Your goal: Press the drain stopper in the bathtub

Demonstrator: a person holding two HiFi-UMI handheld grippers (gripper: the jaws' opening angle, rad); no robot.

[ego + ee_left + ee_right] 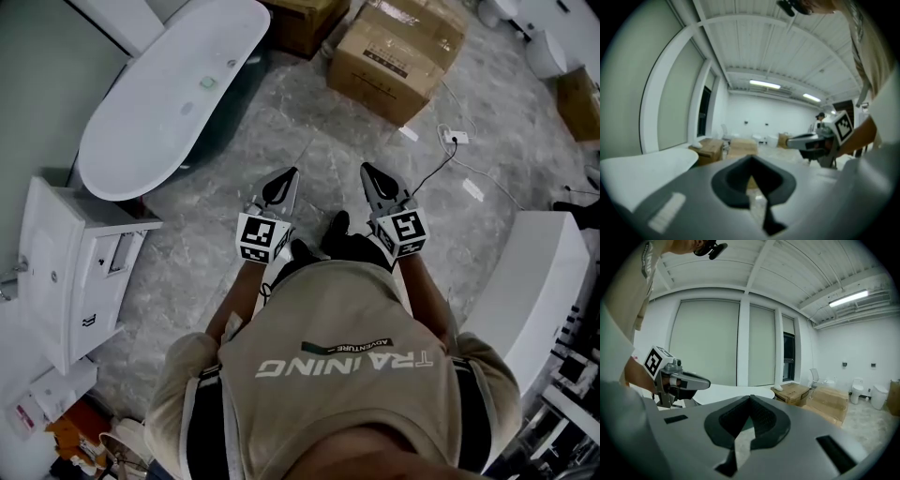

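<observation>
Grey marble floor (281,141) lies open between the person and the white bathtub (105,176), whose rounded rim ends well ahead and to the left of both grippers. Cardboard boxes (394,52) close off the far side, and a white cabinet (66,272) stands just beside the tub's near end. The left gripper (292,172) and right gripper (366,169) hang side by side, jaws together, holding nothing. The drain stopper (207,82) is a small greenish spot on the tub's floor
</observation>
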